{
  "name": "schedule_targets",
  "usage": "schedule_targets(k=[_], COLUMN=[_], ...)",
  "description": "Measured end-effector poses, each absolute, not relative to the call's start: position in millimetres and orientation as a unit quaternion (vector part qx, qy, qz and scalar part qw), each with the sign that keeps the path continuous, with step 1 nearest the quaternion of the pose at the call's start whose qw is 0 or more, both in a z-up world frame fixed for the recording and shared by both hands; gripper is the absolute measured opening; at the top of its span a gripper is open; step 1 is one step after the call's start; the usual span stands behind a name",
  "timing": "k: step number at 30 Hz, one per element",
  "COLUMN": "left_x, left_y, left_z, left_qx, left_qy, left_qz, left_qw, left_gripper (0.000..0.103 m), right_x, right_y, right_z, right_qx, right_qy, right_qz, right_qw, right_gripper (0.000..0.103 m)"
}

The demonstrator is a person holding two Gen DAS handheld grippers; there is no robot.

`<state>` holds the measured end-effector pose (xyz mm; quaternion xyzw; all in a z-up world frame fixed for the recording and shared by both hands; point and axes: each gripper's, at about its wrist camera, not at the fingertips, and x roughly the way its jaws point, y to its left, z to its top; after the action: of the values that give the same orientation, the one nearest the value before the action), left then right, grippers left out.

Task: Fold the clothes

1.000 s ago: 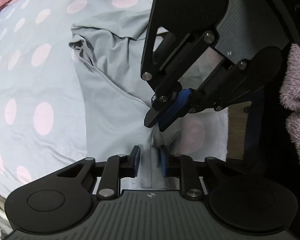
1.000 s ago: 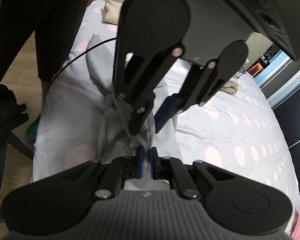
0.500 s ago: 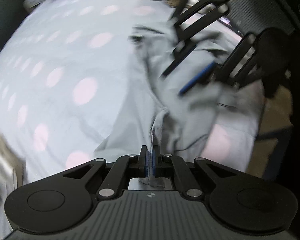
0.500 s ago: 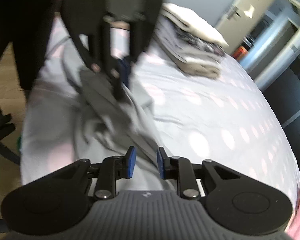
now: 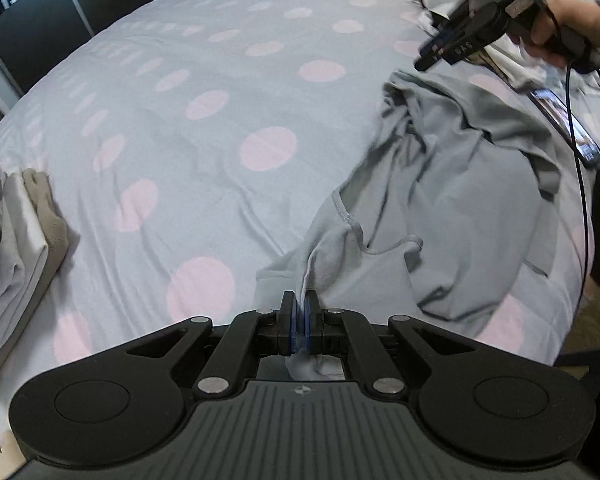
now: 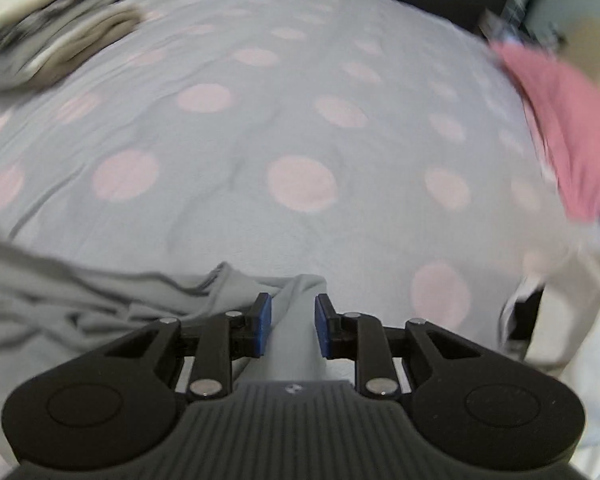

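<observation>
The only lettering shows in the left wrist view, on the side of the right gripper [image 5: 434, 54]: a few pale characters printed on its dark finger, too small and skewed to read. A phone [image 5: 568, 128] on the bed has a lit screen, its content illegible.

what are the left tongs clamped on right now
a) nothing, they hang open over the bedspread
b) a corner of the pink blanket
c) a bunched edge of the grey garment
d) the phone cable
c: in the left wrist view the left tongs are shut with a bunched fold of the grey garment pinched between the blue pads, the rest of it lying crumpled on the dotted bedspread.
</observation>
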<state>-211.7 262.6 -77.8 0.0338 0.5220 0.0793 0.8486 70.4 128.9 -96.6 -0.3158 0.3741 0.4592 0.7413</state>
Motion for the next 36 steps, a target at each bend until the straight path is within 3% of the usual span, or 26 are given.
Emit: schedule_targets(k=[3, 7, 19, 29, 36], left_x=[-213.5, -216.0, -256.2, -269.4, -262.7], left_y=[266.3, 269.4, 306.3, 316.5, 307.0], left_z=[-74.4, -72.6, -21.4, -63.4, -81.5], left_qx=[0.022, 0.014, -0.033, -0.044, -0.014], left_qy=[0.517, 0.511, 0.439, 0.564, 0.599], left_qz=[0.093, 0.106, 0.199, 0.188, 0.179], left_qw=[0.851, 0.853, 0.875, 0.803, 0.780], left_gripper=[0.002, 0.002, 0.001, 0.001, 0.001], right_x=[78.8, 84.1, 83.3, 40.8, 6.8], right_y=[130.7, 129.4, 80.3, 50.5, 26.5], right_z=[-112.2, -126.3, -46.4, -72.3, -93.1], right_qx=[-0.311, -0.318, -0.223, -0.307, -0.341], right_qy=[0.402, 0.423, 0.378, 0.431, 0.460], right_qz=[0.445, 0.419, 0.447, 0.528, 0.558], right_qw=[0.737, 0.738, 0.779, 0.664, 0.601], right_gripper=[0.025, 0.006, 0.004, 0.004, 0.005])
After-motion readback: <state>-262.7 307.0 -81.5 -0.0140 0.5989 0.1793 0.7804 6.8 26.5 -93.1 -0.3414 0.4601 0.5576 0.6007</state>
